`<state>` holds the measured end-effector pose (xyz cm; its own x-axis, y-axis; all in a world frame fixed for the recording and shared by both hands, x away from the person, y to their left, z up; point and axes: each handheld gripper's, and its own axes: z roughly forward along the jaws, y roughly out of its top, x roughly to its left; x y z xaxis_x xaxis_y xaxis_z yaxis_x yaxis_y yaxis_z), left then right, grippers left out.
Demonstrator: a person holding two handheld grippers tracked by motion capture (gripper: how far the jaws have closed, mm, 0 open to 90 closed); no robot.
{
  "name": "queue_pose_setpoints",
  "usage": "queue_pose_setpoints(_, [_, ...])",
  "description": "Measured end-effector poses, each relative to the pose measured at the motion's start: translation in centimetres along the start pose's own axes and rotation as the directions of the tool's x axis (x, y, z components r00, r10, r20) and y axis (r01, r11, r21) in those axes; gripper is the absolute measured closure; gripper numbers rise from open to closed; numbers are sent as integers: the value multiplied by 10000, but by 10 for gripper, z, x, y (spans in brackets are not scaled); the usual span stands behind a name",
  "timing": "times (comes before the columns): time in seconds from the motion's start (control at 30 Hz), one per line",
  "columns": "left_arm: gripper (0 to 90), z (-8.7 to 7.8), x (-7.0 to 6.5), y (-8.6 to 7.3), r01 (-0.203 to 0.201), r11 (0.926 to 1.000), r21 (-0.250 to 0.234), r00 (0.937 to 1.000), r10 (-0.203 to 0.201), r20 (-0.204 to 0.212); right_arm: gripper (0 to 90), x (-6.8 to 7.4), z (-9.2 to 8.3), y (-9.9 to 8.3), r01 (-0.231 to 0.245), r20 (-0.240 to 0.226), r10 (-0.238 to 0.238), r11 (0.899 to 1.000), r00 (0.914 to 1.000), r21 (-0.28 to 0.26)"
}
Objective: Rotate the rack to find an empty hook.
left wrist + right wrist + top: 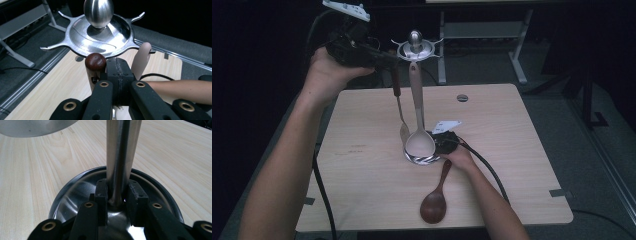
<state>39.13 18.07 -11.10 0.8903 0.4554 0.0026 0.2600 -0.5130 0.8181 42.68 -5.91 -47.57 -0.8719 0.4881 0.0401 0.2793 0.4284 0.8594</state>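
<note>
While the left gripper (388, 59) is clamping a brown-handled utensil (396, 84) beside the rack top (97, 37), the right gripper (116, 195) is squeezing the steel pole (121, 152) at the pale wooden table's (522, 165) centre. A dark wooden spoon (435, 200) is lying at six o'clock, with dim grey floor (597, 165) surrounding.

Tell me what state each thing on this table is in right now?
Utensil stand: upright, its post clamped near the base.
Beige spoon: hanging from the stand's top ring.
Wooden-handled utensil: held up by its handle near the ring, not yet hooked.
Brown wooden spoon: lying flat on the table, untouched.
Left hand-held gripper: shut on the utensil's handle.
Right hand-held gripper: shut on the post.
</note>
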Motion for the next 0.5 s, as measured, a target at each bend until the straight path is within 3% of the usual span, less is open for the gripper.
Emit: queue_pose_setpoints(0.5, [900, 7, 19, 6, -54, 9997, 240, 9962, 74, -865, 724, 0, 1, 0, 39, -22, -39, 10000, 10000, 64])
